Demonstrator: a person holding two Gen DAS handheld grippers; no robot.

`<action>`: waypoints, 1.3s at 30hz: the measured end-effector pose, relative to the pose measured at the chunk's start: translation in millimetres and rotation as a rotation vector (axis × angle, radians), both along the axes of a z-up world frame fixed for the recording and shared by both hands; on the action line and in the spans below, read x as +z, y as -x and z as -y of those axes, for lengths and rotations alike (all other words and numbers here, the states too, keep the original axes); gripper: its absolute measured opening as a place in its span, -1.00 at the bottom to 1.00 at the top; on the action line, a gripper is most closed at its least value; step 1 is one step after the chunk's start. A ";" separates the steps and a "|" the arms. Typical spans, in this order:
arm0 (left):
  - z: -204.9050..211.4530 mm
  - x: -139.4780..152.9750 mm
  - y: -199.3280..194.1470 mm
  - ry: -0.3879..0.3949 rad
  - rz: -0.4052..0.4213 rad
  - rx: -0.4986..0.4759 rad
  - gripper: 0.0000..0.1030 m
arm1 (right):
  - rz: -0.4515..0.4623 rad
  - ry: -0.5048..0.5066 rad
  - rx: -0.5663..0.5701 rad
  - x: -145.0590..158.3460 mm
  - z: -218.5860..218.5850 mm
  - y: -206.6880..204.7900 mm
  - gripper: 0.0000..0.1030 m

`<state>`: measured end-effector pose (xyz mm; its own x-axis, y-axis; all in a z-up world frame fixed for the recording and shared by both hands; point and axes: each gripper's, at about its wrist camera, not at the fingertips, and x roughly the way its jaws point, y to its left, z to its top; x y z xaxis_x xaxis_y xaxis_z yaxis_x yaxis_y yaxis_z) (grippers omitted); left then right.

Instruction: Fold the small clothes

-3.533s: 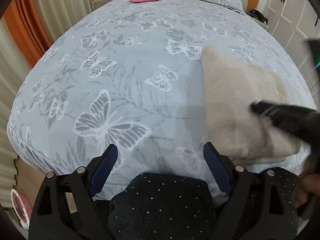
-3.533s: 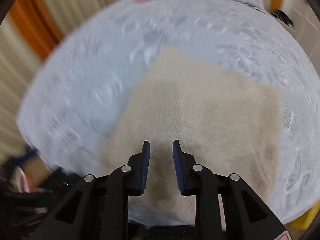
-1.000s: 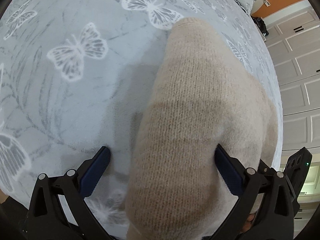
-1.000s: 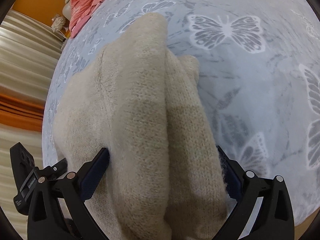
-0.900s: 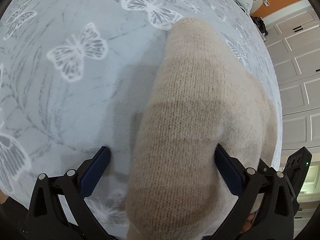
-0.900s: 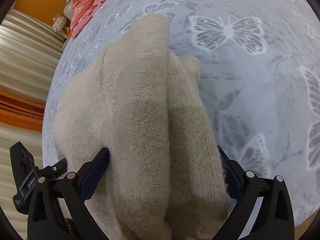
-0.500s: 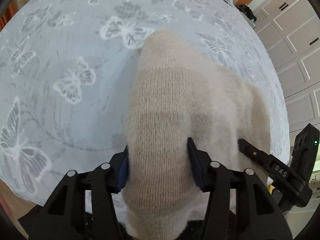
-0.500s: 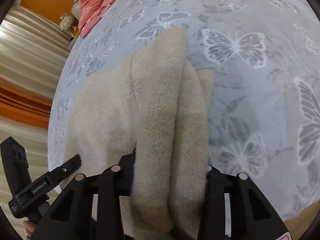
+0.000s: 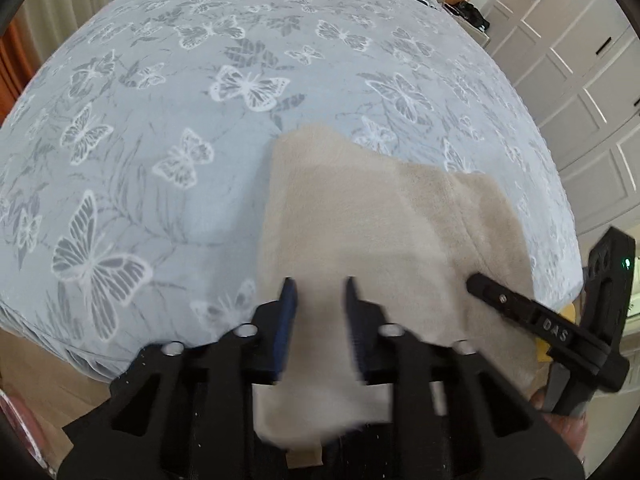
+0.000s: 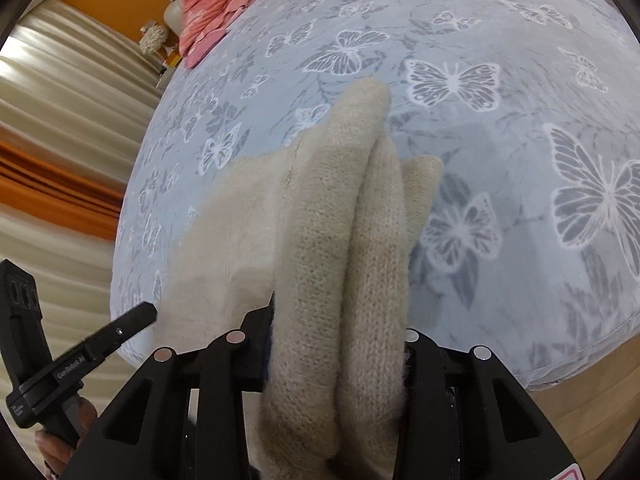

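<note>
Both grippers pinch the near edge of the beige knit sweater [image 9: 384, 220]. The left gripper [image 9: 318, 304] has just been closing on its left part; the right gripper [image 10: 340, 320] clamps bunched folds. Beyond spreads the butterfly bedsheet [image 9: 200, 80], pink clothes [image 10: 212, 8] lying far off.
</note>
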<state>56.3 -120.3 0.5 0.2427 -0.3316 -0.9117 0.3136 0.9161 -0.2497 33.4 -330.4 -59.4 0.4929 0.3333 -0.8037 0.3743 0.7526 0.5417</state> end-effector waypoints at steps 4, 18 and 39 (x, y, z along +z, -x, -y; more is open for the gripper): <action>2.9 -15.0 3.7 -0.038 -0.030 0.005 -0.58 | -0.034 0.047 0.012 -6.5 -5.1 -6.7 -0.21; -42.9 -76.5 -32.9 0.017 -0.230 0.212 0.80 | -0.148 -0.088 -0.027 -48.4 20.2 -7.3 0.64; -0.5 -12.0 -17.6 0.064 -0.054 0.033 -0.31 | 0.001 -0.124 -0.010 -9.5 9.6 7.2 -0.24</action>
<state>73.9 -119.8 -11.5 0.2054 -0.3819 -0.9011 0.2683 0.9074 -0.3234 26.2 -340.0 -68.9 0.4976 0.4252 -0.7561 0.3809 0.6760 0.6308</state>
